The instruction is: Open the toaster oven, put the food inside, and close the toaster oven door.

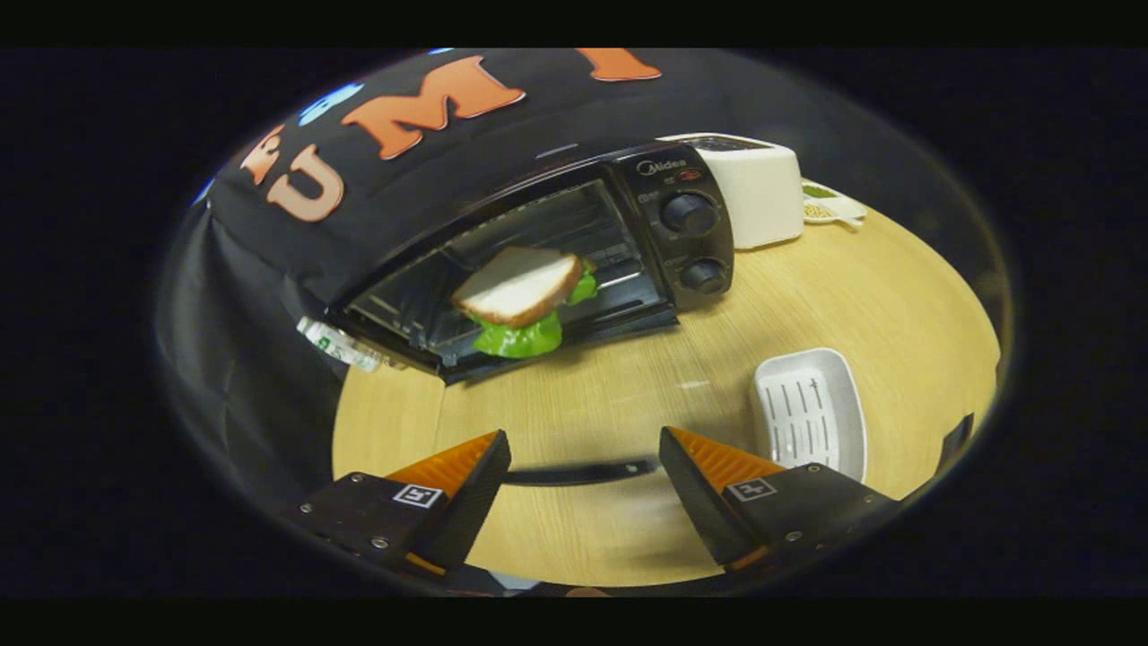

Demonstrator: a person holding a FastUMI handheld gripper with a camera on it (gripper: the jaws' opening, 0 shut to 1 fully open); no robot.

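The tool (585,467) stands wide apart, gripping nothing, above the wooden surface (628,377). At twelve o'clock beyond its fingers, a sandwich (522,296) sits in the open toaster oven (682,229). A white tray (809,413) lies at two o'clock.

one toaster oven (574,251), one sandwich (523,296), one white tray (810,414), one white appliance (758,193).

The toaster oven (556,260) door, if it lies open, is hard to tell from the dark glass. The sandwich (525,301) hides the rack behind it. The white appliance (758,193) hides most of a small object (834,208), too small to name. The gripper (583,467) fingers stand apart, their bases cut off at the bottom.
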